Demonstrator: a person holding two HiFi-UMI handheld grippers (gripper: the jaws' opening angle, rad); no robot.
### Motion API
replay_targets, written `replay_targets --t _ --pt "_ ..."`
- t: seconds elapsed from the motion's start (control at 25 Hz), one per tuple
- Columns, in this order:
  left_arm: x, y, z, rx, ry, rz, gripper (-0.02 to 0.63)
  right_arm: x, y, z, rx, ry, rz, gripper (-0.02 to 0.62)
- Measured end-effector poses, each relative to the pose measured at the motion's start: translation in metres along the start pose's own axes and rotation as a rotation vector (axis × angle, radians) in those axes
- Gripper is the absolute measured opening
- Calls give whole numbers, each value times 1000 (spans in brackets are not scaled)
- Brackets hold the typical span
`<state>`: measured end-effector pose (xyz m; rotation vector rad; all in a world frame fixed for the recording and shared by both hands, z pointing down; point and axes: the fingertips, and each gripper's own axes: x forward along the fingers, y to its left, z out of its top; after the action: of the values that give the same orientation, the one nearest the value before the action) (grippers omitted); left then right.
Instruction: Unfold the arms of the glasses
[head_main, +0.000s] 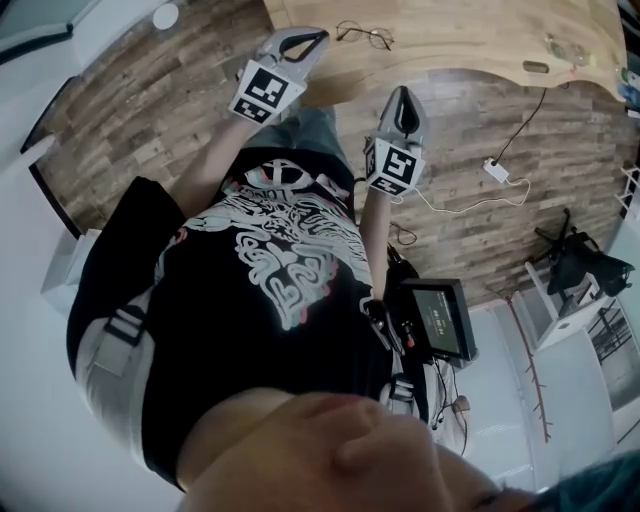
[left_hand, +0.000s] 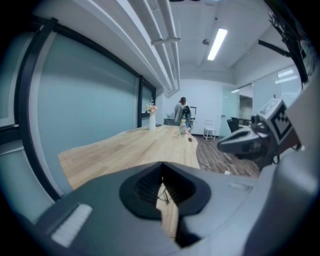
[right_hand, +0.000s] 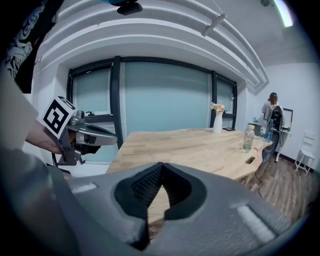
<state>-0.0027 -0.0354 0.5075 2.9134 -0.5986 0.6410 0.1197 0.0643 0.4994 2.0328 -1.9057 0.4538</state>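
Thin wire-framed glasses (head_main: 363, 35) lie on the light wooden table (head_main: 460, 40), a short way in from its near edge. My left gripper (head_main: 316, 38) hovers at that edge, just left of the glasses, shut and holding nothing. In the left gripper view a sliver of the glasses (left_hand: 163, 195) shows through the gap below the closed fingertips. My right gripper (head_main: 402, 94) hangs over the floor, nearer my body than the table, also shut and holding nothing. Each gripper sees the other: the right gripper (left_hand: 247, 141) and the left gripper (right_hand: 87, 134).
A water bottle (right_hand: 247, 138) and a white vase of flowers (right_hand: 218, 122) stand far down the table. A person (right_hand: 272, 115) stands at its far end. A power strip (head_main: 497, 170) and its cable lie on the wood floor. A small screen (head_main: 440, 320) hangs at my waist.
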Motion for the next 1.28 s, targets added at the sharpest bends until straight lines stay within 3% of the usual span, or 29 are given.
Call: replay_targets --t 0.8,1.08,1.28 --pt "65 -13 -37 37 163 -52 -11 62 -12 -36 -35 139 132 0" --pt "88 -21 -53 26 239 -96 -11 79 -17 -40 -138 153 166 0" --pt "103 -28 -56 69 281 -130 -11 91 -15 -47 -194 173 214 0"
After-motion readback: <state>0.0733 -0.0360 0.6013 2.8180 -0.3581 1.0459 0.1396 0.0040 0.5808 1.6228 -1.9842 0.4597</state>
